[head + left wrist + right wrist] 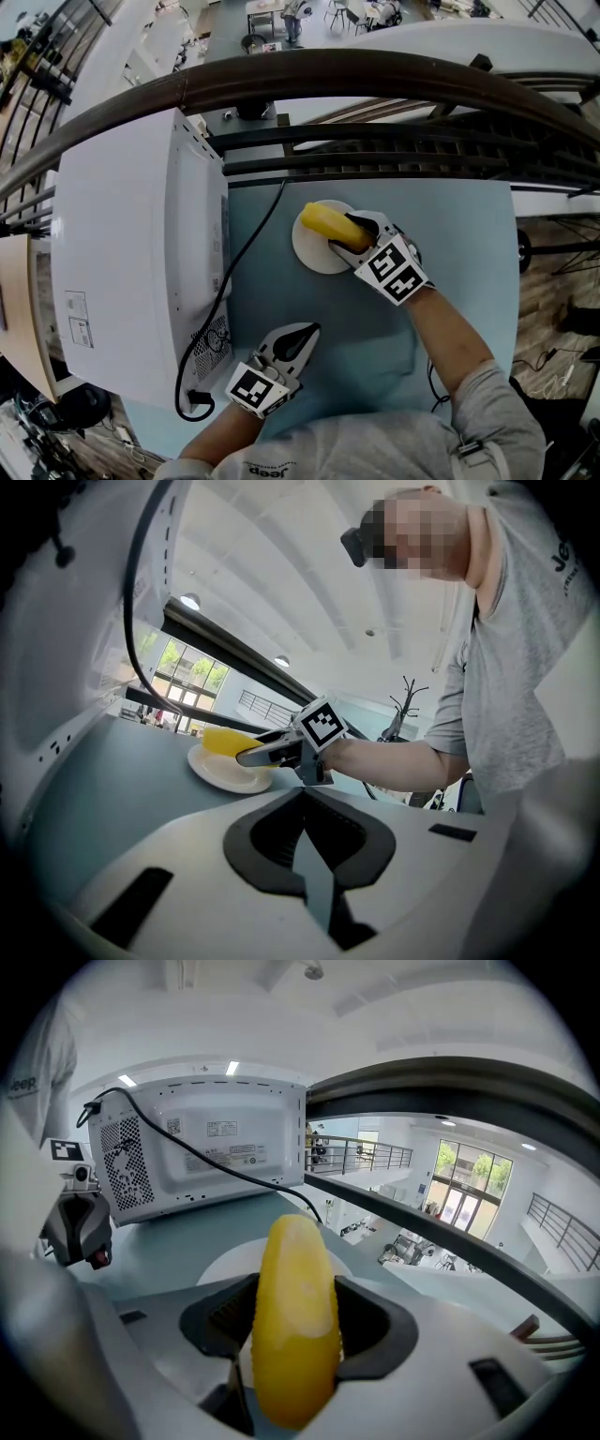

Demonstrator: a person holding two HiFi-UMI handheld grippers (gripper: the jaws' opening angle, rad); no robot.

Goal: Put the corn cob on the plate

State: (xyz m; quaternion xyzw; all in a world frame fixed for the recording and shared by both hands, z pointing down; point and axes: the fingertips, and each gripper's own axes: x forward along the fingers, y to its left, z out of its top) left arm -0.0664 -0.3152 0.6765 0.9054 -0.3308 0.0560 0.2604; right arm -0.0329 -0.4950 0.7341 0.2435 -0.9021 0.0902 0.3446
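**One corn cob (323, 225) in the right tongs (349, 232), over the one plate (307, 258)**

Two tongs are in view. The right pair clamps the yellow cob lengthwise above the white plate, and no view shows whether the cob touches it. The left tongs (305, 336) are closed and empty, held over the table (450, 234) near the person. One microwave (112, 244) stands at the left, with one black cable (246, 248) trailing from it across the table. The right tongs hide the cob's near end and part of the plate's rim.
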